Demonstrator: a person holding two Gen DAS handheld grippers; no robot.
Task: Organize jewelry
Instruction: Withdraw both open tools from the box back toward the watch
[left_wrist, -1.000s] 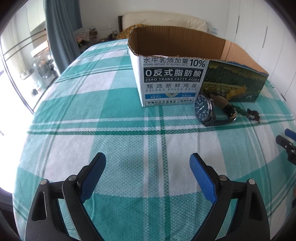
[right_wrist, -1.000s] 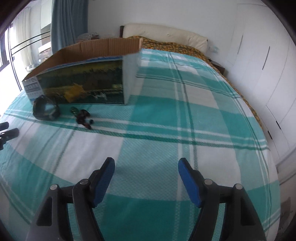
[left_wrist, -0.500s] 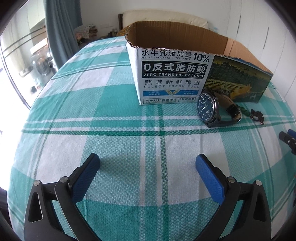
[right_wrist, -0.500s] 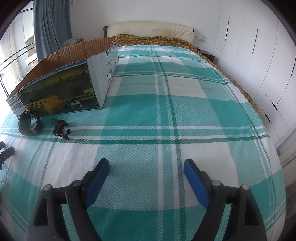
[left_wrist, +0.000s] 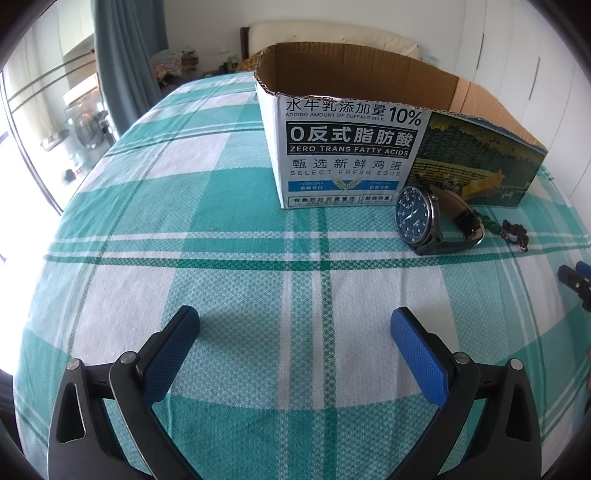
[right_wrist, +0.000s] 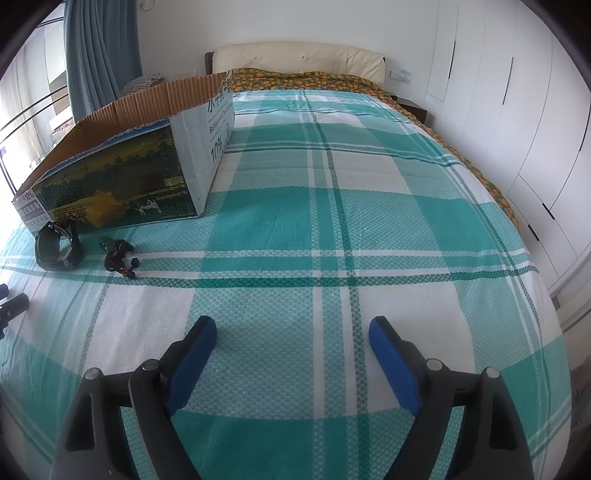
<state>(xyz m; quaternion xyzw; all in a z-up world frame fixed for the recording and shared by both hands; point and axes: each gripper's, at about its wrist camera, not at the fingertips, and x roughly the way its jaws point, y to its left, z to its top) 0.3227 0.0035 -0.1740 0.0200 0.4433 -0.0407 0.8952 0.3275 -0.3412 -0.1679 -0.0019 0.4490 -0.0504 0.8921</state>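
A wristwatch with a dark blue dial and black strap (left_wrist: 424, 221) lies on the bed in front of an open cardboard box (left_wrist: 354, 155). It also shows in the right wrist view (right_wrist: 57, 247). A dark beaded piece with green and red beads (left_wrist: 513, 232) lies just right of the watch; in the right wrist view it (right_wrist: 118, 254) is beside the box (right_wrist: 122, 184). My left gripper (left_wrist: 295, 332) is open and empty, well short of the watch. My right gripper (right_wrist: 291, 332) is open and empty, right of the jewelry.
A green and white plaid sheet (right_wrist: 332, 221) covers the bed. White wardrobes (right_wrist: 517, 92) stand on the right, a window and blue curtain (left_wrist: 122, 62) on the left. The headboard (right_wrist: 295, 59) is at the far end. The right gripper's tip (left_wrist: 576, 280) shows at the left view's edge.
The left gripper has moved forward toward the box and watch and opened a little wider. The right gripper has swung to face up the bed, so box and jewelry shifted left in its view.
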